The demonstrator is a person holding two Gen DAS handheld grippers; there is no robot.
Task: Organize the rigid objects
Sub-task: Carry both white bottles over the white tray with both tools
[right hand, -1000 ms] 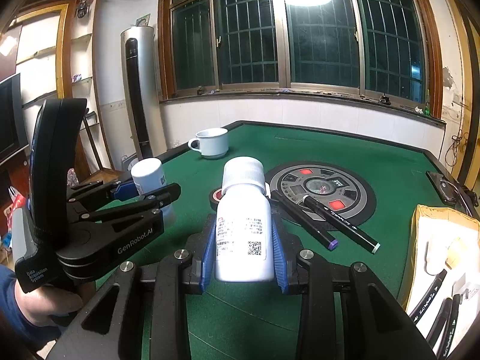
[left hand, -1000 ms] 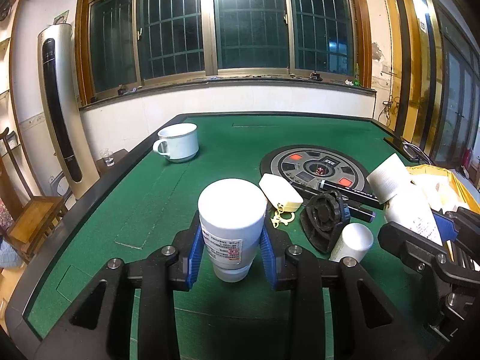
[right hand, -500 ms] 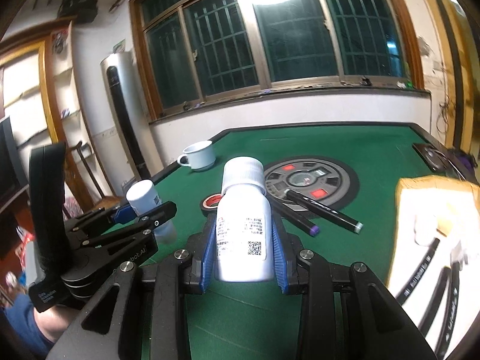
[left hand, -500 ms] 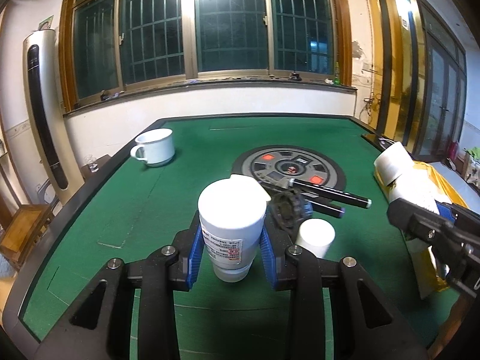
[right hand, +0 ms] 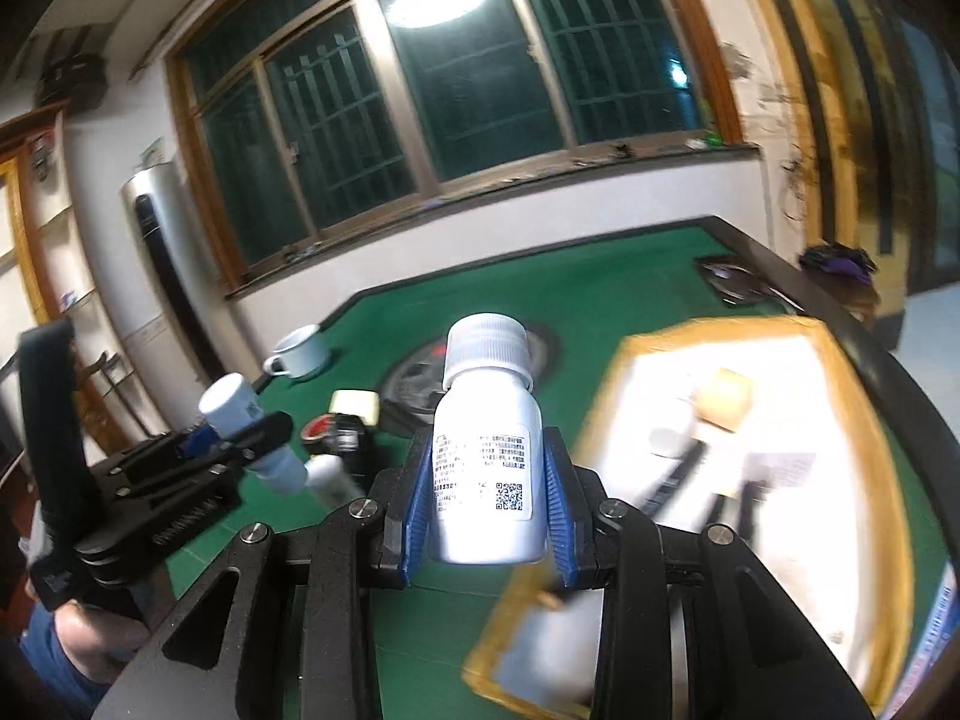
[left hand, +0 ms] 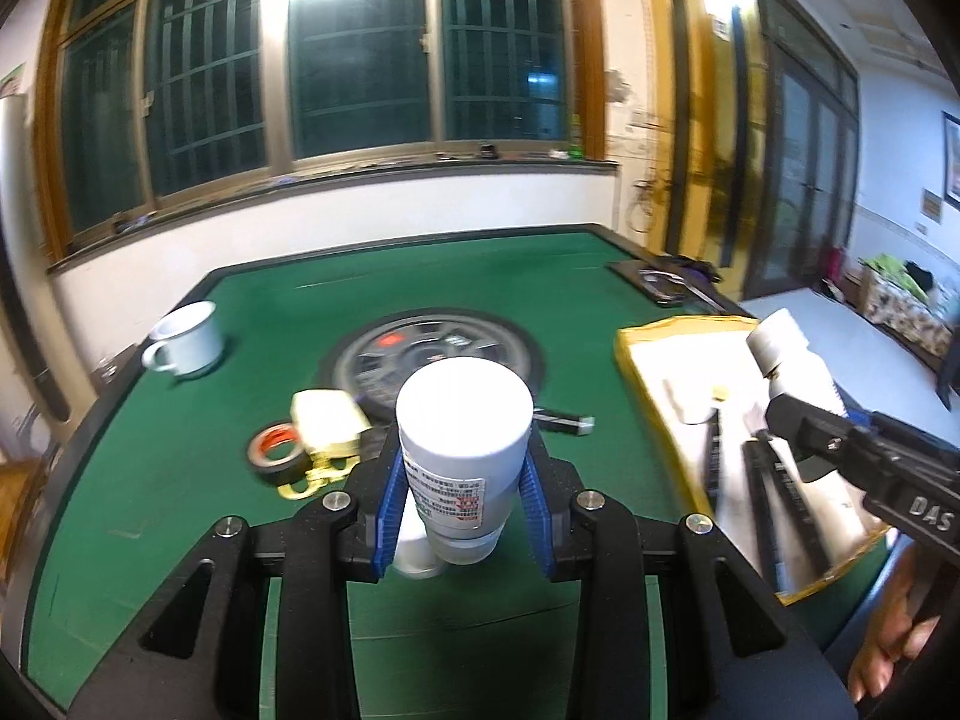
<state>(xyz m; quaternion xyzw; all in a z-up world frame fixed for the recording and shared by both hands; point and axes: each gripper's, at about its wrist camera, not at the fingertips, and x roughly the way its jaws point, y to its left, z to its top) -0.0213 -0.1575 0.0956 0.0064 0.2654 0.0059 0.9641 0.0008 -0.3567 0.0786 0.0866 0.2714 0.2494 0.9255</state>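
My left gripper (left hand: 462, 516) is shut on a white labelled bottle (left hand: 463, 438), held upside down above the green table (left hand: 180, 468). My right gripper (right hand: 487, 504) is shut on a white pill bottle (right hand: 487, 462) with a ribbed cap, held upright near the left edge of a yellow-rimmed tray (right hand: 774, 468). The tray (left hand: 690, 402) holds black pens and small items. The right gripper and its bottle (left hand: 792, 360) show over the tray in the left wrist view. The left gripper with its bottle (right hand: 231, 408) shows at the left of the right wrist view.
On the table lie a tape roll (left hand: 277, 453), a pale yellow case with a gold clasp (left hand: 327, 429), a black marker (left hand: 564, 420), a small white bottle (right hand: 327, 471) and a white mug (left hand: 186, 345). A round dial (left hand: 432, 354) sits at the table's centre.
Both grippers swung right with their bottles. The yellow tray now fills the right of both views, and the right gripper's bottle has come over the tray's edge.
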